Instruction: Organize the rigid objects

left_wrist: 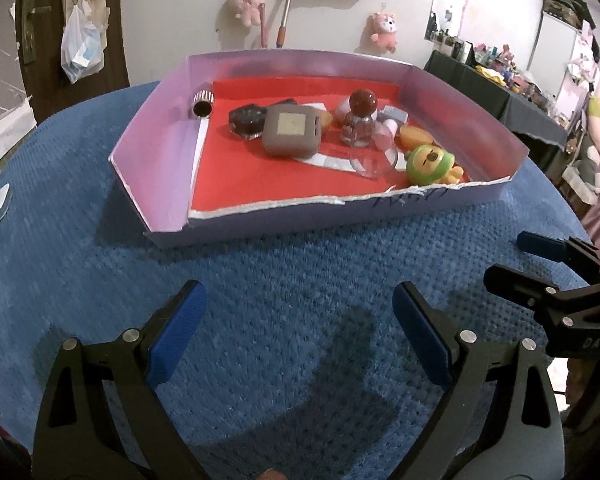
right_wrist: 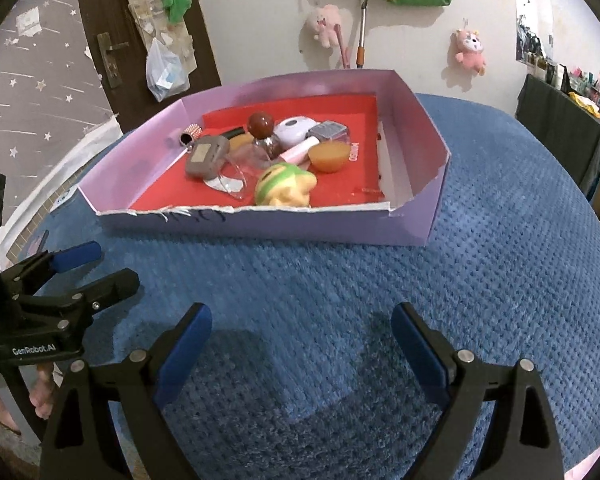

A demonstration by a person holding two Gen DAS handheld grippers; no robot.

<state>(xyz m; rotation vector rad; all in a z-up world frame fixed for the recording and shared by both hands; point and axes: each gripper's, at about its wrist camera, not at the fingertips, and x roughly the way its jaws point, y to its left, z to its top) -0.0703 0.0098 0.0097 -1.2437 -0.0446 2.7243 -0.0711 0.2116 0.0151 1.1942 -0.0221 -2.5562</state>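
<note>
Left gripper (left_wrist: 300,340): fingers spread wide, nothing between them, poised over the blue cloth (left_wrist: 284,280).
Right gripper (right_wrist: 302,356): fingers equally wide apart and empty, alongside the left one.
Tabletop: covered in blue textured cloth, bare beneath both grippers.
Box (left_wrist: 324,216): shallow lilac cardboard with a red floor and torn front edge, lying beyond the fingers.
Contents: a grey square case (left_wrist: 292,130), a round-stoppered glass bottle (left_wrist: 358,120), a green-hooded toy figure (left_wrist: 430,164), a small metal cylinder (left_wrist: 202,103), clustered together.

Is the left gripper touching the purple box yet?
Apart. The left wrist view shows bare blue blanket between the open left gripper and the purple box.
</note>
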